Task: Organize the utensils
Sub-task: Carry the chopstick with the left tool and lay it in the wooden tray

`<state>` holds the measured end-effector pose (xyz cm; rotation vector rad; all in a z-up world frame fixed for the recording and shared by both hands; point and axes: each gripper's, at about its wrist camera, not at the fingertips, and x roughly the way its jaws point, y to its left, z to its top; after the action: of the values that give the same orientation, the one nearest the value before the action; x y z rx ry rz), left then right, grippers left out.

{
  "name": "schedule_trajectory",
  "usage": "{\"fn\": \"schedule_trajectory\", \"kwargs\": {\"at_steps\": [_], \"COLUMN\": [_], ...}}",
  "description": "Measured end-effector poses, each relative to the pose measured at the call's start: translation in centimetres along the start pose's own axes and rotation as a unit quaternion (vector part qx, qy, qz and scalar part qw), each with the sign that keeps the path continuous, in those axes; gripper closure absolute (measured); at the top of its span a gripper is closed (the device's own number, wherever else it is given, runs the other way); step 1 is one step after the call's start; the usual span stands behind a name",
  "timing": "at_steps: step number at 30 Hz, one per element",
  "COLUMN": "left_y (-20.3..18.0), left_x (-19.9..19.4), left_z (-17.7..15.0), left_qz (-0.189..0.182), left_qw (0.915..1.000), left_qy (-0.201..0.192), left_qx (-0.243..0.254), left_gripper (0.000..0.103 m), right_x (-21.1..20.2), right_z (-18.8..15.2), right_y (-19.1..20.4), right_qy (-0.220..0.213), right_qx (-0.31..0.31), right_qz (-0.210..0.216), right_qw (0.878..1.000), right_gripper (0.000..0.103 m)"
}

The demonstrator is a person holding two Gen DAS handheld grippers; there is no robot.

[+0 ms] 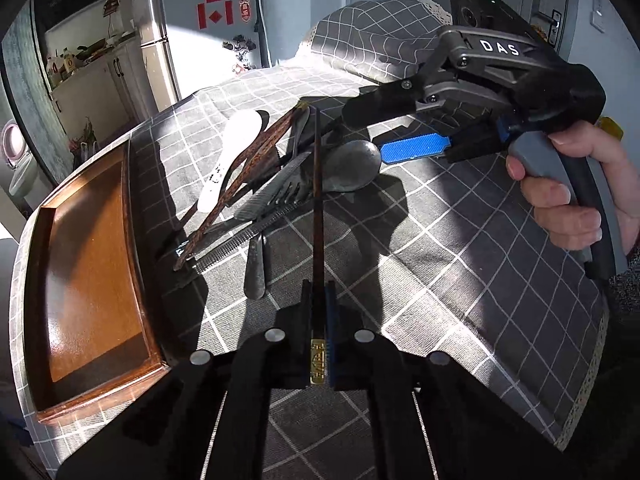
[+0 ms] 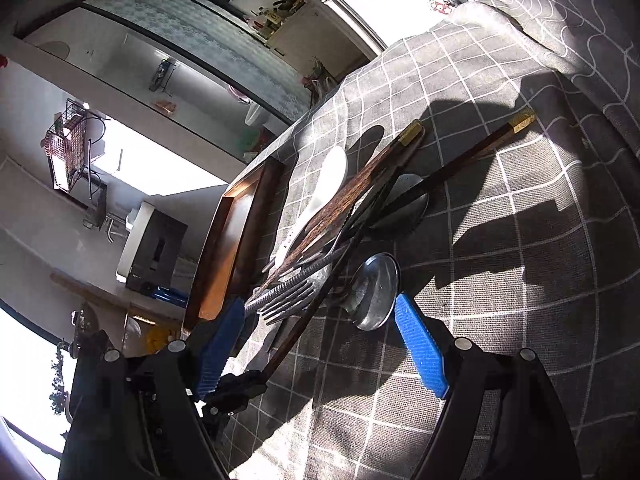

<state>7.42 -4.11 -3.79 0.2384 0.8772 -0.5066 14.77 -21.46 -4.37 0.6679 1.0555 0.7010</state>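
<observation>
My left gripper [image 1: 319, 294] is shut on a dark chopstick [image 1: 317, 200] near its gold end, which runs up over the utensil pile. The pile on the checked cloth holds a metal spoon [image 1: 354, 168], a fork [image 1: 288, 192], a serrated knife [image 1: 236, 242], a white spoon [image 1: 236, 148] and patterned chopsticks [image 1: 252, 168]. My right gripper [image 1: 366, 132], held by a hand, stands open above the metal spoon. In the right wrist view its blue fingers [image 2: 424, 352] straddle the fork [image 2: 288, 300] and the metal spoon [image 2: 376, 292], touching neither. The left gripper [image 2: 240, 390] shows there at the bottom.
A wooden tray [image 1: 92, 280] lies left of the pile, and nothing shows inside it. Another gold-tipped chopstick [image 2: 516, 124] lies at the far side of the pile. A draped chair back [image 1: 380, 40] rises behind the table. The cloth right of the pile is bare.
</observation>
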Motion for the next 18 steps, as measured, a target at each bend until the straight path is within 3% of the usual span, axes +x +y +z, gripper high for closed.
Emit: {"fn": "schedule_trajectory", "kwargs": {"at_steps": [2,5,10,14,18], "left_y": [0.0,0.0,-1.7,-1.7,-0.1], "left_x": [-0.8,-1.8,-2.8,-4.1,-5.7], "left_z": [0.4,0.9,1.0,0.5,0.1], "left_qz": [-0.009,-0.024,-0.037,-0.030,-0.007], "left_qw": [0.9995,0.9973,0.9969,0.9966,0.9956], "left_qy": [-0.021,-0.049,-0.058,-0.067,-0.078], "left_qx": [-0.021,-0.050,-0.040,-0.037,-0.052], "left_gripper": [0.097,0.097,0.097,0.097,0.097], "right_x": [0.7,1.1,0.5,0.1,2.3], "right_z": [-0.8,-1.8,-2.1,-1.2,0.2], "right_y": [0.2,1.1,2.3,3.3,7.1], "right_qy": [0.015,0.022,0.001,-0.021,-0.006], "right_qx": [0.017,0.019,0.016,0.006,-0.037], "right_qz": [0.029,0.037,0.024,0.001,-0.012], "right_qw": [0.999,0.999,1.000,1.000,0.999], "right_gripper": [0.028,0.042,0.063,0.090,0.090]}}
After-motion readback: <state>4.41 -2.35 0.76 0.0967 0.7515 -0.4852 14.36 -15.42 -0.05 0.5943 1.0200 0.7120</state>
